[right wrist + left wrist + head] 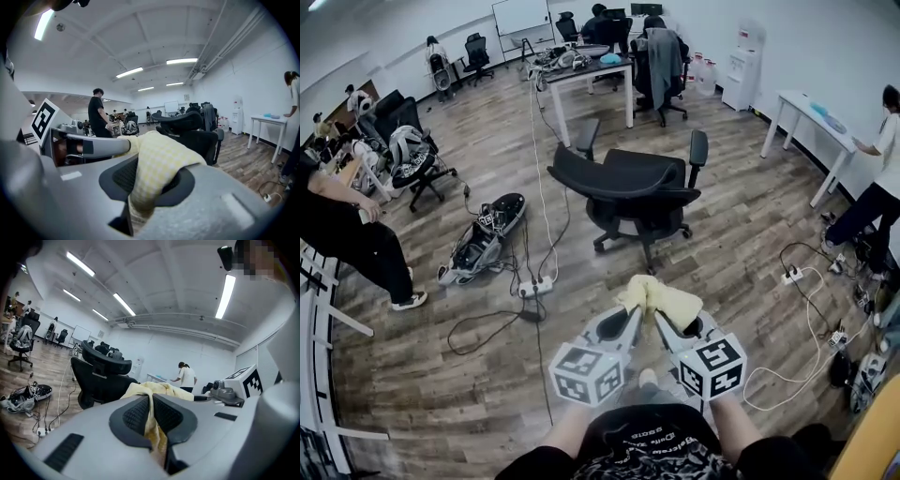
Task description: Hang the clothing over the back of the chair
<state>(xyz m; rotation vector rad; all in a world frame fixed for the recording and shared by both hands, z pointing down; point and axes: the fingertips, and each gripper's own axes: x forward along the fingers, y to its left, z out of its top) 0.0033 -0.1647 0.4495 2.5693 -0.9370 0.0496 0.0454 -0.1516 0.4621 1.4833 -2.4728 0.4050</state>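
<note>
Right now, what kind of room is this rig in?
Probably an open-plan office or lab: a black office chair close by, a white desk against the wall, and a whiteboard on the far wall.

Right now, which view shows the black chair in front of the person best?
The head view: the whole black chair shows from above, with armrests, back and wheeled base. The left gripper view catches only its headrest and back from the side; the right gripper view likewise, lower part hidden.
</note>
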